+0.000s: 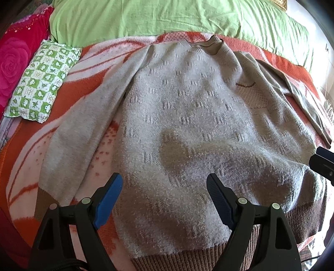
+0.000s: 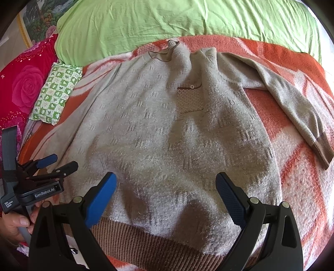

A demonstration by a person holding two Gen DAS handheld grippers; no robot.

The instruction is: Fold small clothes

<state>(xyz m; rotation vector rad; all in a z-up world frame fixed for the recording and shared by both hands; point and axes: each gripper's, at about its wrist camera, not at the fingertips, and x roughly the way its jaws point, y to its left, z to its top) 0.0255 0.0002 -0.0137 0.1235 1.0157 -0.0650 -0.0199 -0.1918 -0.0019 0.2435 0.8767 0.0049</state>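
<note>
A bed fills both views, covered by one orange and white blanket [image 2: 292,146], with one green quilt [image 2: 167,18] bunched along the far side. One grey sweater [image 2: 156,135] lies spread face up on the blanket, its long axis running straight away from both grippers: brown ribbed hem [image 2: 146,239] nearest, collar [image 2: 160,55] farthest. Its two sleeves splay outward, one to each side. One green checked pillow [image 1: 41,81] sits well left of the sweater. The left gripper [image 1: 165,193] hovers over the hem's left part, jaws wide and holding nothing; the right gripper [image 2: 166,191] hangs over the hem's middle, equally wide and empty. Each looks about equally near the hem, so each would take its own side.
</note>
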